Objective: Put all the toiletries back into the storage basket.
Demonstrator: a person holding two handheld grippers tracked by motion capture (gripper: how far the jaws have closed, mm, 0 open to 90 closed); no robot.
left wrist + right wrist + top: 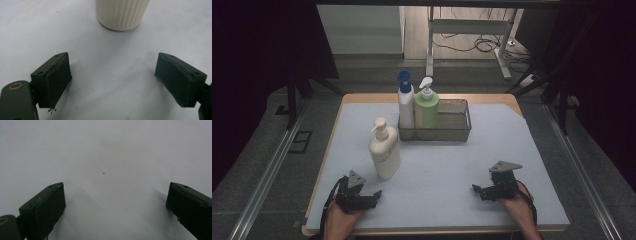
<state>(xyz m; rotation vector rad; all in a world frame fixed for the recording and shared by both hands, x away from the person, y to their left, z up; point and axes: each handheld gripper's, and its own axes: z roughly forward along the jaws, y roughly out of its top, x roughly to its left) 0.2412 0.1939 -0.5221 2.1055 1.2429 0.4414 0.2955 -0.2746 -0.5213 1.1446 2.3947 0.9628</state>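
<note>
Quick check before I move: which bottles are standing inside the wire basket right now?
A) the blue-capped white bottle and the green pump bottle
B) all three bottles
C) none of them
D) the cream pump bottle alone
A: in the high view the blue-capped white bottle and the green pump bottle stand at the left end of the wire basket, while the cream pump bottle stands outside it on the table mat.

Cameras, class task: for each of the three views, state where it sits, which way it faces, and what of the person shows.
High view: above the person's side, facing forward and down on the table; both hands, left gripper and right gripper show.
Left gripper view: rides the left gripper, facing the cream bottle; open fingers show.
Right gripper view: rides the right gripper, facing bare table; open fingers show.
Shared: the cream bottle.
</note>
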